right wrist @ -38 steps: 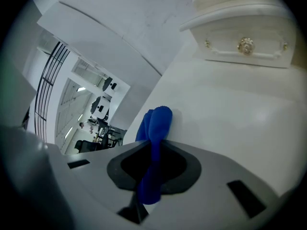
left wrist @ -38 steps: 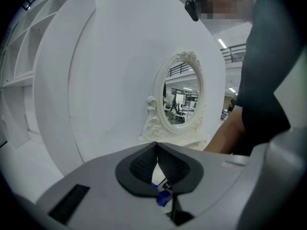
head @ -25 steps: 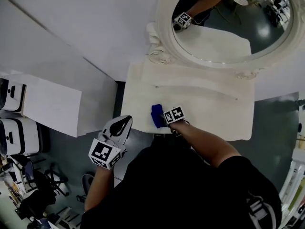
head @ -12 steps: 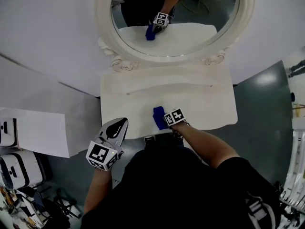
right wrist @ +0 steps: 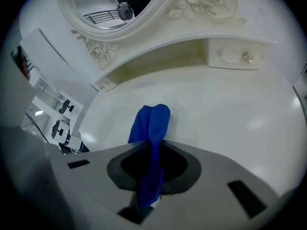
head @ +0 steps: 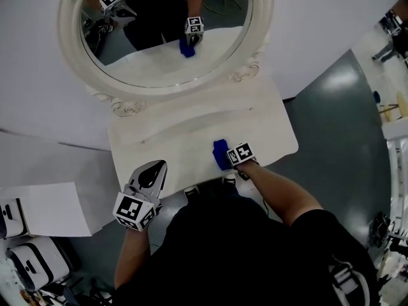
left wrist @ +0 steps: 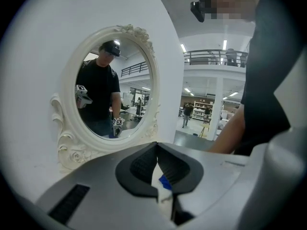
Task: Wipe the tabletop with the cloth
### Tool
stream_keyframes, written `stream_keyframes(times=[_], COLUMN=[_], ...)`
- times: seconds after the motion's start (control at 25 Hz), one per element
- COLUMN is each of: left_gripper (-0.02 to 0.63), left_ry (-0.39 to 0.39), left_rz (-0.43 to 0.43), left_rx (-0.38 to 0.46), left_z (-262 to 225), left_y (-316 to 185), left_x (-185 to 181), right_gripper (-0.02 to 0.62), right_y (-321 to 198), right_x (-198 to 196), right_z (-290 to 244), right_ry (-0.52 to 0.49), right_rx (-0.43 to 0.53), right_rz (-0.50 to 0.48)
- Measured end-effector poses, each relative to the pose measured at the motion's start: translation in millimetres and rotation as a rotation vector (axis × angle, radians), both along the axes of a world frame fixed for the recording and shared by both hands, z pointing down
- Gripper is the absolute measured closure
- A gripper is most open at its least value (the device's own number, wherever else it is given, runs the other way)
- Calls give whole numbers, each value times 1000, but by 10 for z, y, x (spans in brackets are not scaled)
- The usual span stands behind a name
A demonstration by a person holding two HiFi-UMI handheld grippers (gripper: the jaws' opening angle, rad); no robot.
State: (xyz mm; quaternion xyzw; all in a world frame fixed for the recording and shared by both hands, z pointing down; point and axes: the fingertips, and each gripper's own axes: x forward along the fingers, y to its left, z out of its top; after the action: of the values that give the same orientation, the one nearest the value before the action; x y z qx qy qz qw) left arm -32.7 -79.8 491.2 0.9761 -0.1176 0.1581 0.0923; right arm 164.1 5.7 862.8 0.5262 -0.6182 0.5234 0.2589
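Note:
A blue cloth lies bunched on the white tabletop near its front edge. My right gripper is shut on the cloth; in the right gripper view the cloth runs out from between the closed jaws and its free end rests on the tabletop. My left gripper hangs at the table's front left edge, jaws shut with nothing in them. In the left gripper view its jaws meet at the tips, and a scrap of blue cloth shows behind them.
An oval mirror in an ornate white frame stands at the back of the table and reflects both grippers. A small drawer with a knob sits under the mirror. White cabinets stand at left. Grey floor lies to the right.
The head view has swung, so the table and mirror shifted left and the table now lies tilted. The right gripper with the cloth and the left gripper stay at the table's front edge.

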Motion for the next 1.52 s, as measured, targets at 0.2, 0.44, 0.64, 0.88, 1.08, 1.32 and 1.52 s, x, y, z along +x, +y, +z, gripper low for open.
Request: stream_keyframes(times=[0.2,0.44,0.64,0.88,1.08,1.32,1.52], left_gripper=[595,595,595,595,595,595,595], left_ry=[4,3,1,-1,0,5,9], left_rz=[45,87,115,137,145,146,127], left_rx=[-4,-12,-15,-13,-13,-15,-13], left_z=[21,67,94,95,104,128,97], left_y=[74,157,237,308,343,367,359], left_x=[333,710,973,1212,1343,1413,1334], right_gripper=[557,557,557,557,557,557,557], right_y=[300,632,930,1309,1546,1620,1527], right_x=[655,1385,1929,2442,2706,2808,2755], right_z=[-10,-19,-16,-15,-24,-7,-82], right_ry=[28,80,121,142,152,164,159], right_rx=[-13,-26,-43,-66,-81,-93,-83], right_rz=[114,204,278,380,430,436,426])
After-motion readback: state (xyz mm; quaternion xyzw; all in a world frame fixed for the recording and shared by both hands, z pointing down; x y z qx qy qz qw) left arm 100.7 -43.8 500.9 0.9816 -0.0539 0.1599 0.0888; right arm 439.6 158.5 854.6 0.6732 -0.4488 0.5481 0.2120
